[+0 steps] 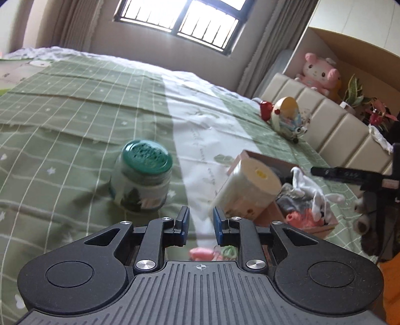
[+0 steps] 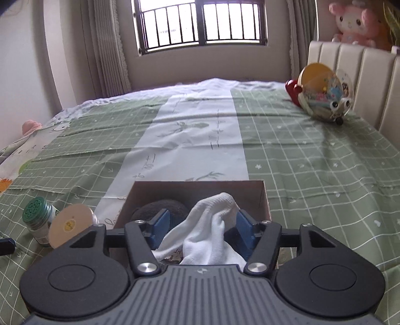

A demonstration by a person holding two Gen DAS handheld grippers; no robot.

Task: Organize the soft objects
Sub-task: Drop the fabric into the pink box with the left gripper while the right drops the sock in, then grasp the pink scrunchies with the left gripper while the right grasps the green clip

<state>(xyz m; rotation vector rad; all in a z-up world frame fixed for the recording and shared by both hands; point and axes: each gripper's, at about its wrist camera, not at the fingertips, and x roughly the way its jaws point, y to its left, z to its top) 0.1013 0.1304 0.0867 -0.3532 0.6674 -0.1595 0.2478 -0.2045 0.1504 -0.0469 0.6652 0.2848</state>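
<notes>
A bed point(image 2: 312, 162) covered in a green checked sheet with a pale printed strip down its middle fills both views, under a barred window point(image 2: 200, 22) with beige curtains at the top of the frame and a padded cream headboard point(image 2: 350, 70) at the upper right. On the headboard ledge sits a pink plush toy point(image 2: 355, 22); below it, on the sheet, lies a round toy with googly eyes point(image 2: 325, 97). At lower centre of the right wrist view an open cardboard box point(image 2: 265, 197) rests on the bed, holding a dark soft item and other cloth pieces — blurred, perhaps socks. The right gripper point(image 2: 202, 231) hangs over the box with its jaws wide apart, a white sock point(image 2: 212, 225) draped loosely between them, not pinched. The left gripper point(image 1: 200, 222) has its jaws apart on nothing. Ahead of it stand a green-lidded jar point(image 1: 142, 175) and, leaning against the box point(image 1: 322, 225), a tilted cream-lidded container point(image 1: 247, 185) — both crowding the box's left side.
</notes>
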